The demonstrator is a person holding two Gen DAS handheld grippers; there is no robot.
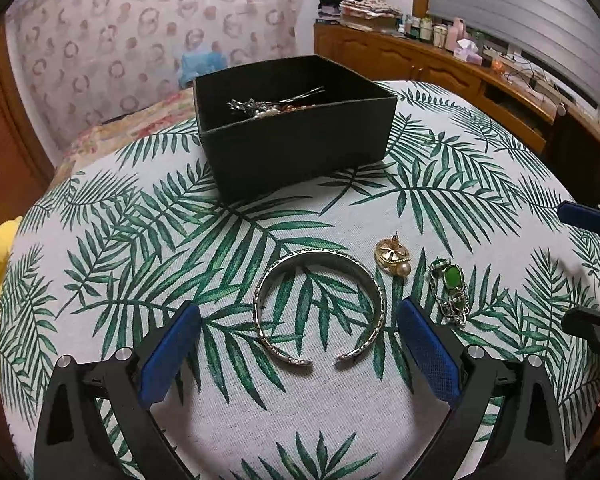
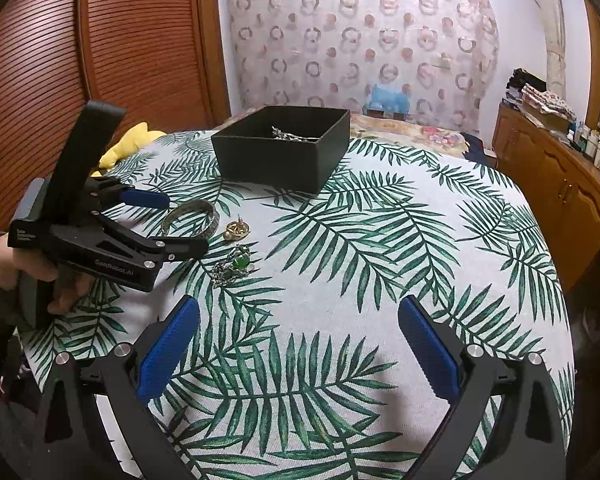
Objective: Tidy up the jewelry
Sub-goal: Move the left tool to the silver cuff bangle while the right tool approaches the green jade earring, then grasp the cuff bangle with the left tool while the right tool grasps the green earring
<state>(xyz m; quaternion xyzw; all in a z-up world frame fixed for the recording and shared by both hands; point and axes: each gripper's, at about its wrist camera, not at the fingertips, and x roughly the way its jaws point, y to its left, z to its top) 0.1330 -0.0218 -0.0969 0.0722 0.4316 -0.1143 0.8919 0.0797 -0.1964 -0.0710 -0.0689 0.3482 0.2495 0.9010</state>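
Left wrist view: left tongs (image 1: 298, 344) spread apart, straddling the silver bangle (image 1: 320, 306) on the leaf-print worktop (image 1: 100, 280); black box (image 1: 296, 128) beyond. Close squarely across the band, not its gap. Right wrist view: right tongs (image 2: 298, 344) apart, empty, near the green pendant (image 2: 236, 266).

A bench (image 1: 480, 184) covered with a white cloth printed in green palm fronds carries everything. A black open box (image 1: 296, 148) sits toward its far side with jewelry inside. Nearer lie a silver cuff bracelet (image 1: 320, 308), a gold brooch with a pearl (image 1: 394, 260) just to its right, and a green-stone chain piece (image 1: 452, 288) beside that, all flat on the cloth.
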